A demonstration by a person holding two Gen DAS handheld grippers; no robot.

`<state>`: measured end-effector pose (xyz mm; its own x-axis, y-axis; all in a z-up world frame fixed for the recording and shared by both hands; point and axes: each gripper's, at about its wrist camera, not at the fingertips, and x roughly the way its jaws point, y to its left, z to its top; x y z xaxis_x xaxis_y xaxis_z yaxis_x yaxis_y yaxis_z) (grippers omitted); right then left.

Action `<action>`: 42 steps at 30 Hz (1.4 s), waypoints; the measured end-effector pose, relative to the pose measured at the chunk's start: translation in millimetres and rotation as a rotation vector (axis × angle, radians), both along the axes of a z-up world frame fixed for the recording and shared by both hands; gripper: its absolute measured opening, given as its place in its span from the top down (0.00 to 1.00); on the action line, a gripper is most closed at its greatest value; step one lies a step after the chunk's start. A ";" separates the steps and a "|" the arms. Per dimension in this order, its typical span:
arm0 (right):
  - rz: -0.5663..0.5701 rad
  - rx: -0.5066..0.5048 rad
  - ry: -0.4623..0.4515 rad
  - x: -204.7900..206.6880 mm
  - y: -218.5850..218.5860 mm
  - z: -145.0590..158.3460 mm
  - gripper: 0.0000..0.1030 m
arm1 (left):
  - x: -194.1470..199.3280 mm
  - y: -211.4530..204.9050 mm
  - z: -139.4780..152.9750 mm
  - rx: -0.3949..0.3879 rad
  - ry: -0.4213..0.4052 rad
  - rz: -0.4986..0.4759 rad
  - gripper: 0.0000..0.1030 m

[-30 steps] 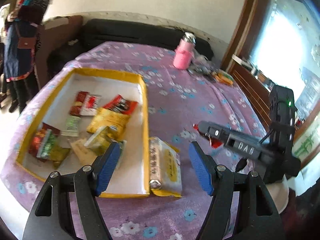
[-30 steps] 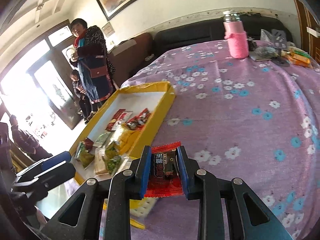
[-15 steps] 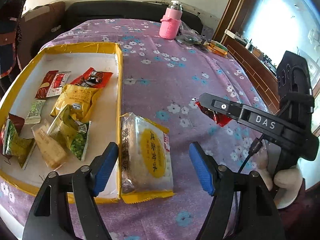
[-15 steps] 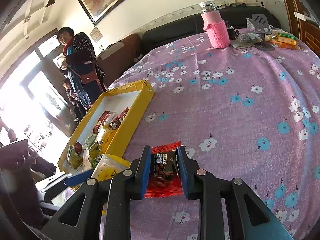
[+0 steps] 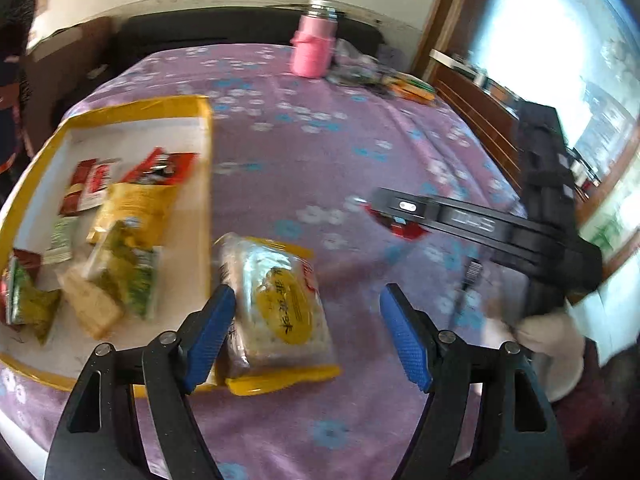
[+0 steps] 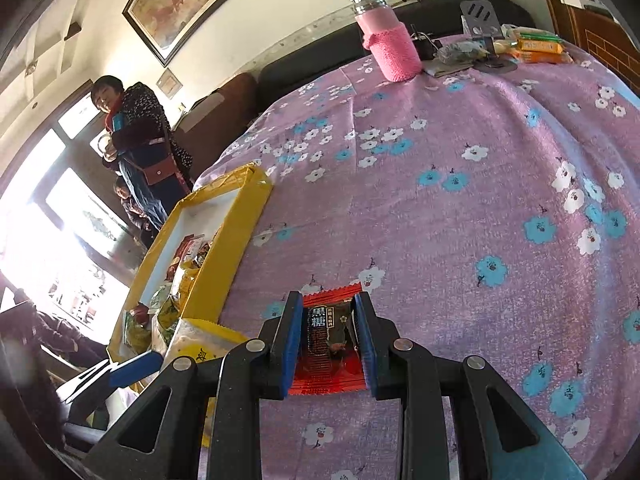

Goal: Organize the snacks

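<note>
A yellow-rimmed tray (image 5: 208, 184) with a white floor holds several snack packets (image 5: 132, 216) at the left. A large yellow and clear packet (image 5: 280, 304) lies on the cloth against the tray's right wall. My left gripper (image 5: 308, 336) is open, its jaws standing either side of that packet's near end, close above it. My right gripper (image 6: 328, 344) is shut on a red snack packet (image 6: 328, 344) low over the cloth; it also shows in the left wrist view (image 5: 400, 228). The tray (image 6: 224, 264) lies to its left.
A purple flowered cloth (image 6: 460, 208) covers the round table. A pink bottle (image 6: 390, 44) and small clutter (image 6: 520, 46) stand at the far edge. A dark sofa is behind. People (image 6: 136, 140) stand at the left by a bright door.
My left gripper has moved closer to the large yellow packet, which now sits between its jaws. My right gripper has lowered toward the cloth, still holding the red packet.
</note>
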<state>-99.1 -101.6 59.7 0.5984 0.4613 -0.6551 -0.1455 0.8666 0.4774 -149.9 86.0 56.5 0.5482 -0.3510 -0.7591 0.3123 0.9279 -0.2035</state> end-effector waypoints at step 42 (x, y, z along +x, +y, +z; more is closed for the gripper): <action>-0.064 0.040 0.021 -3.5 -33.1 -17.2 0.73 | 25.3 -40.5 -49.2 0.304 -0.029 0.053 0.30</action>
<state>-102.5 -134.7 42.5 0.6137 0.4489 -0.6496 -0.0805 0.8539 0.5141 -124.6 45.5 7.2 0.5824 -0.0807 -0.8089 0.2637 0.9600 0.0940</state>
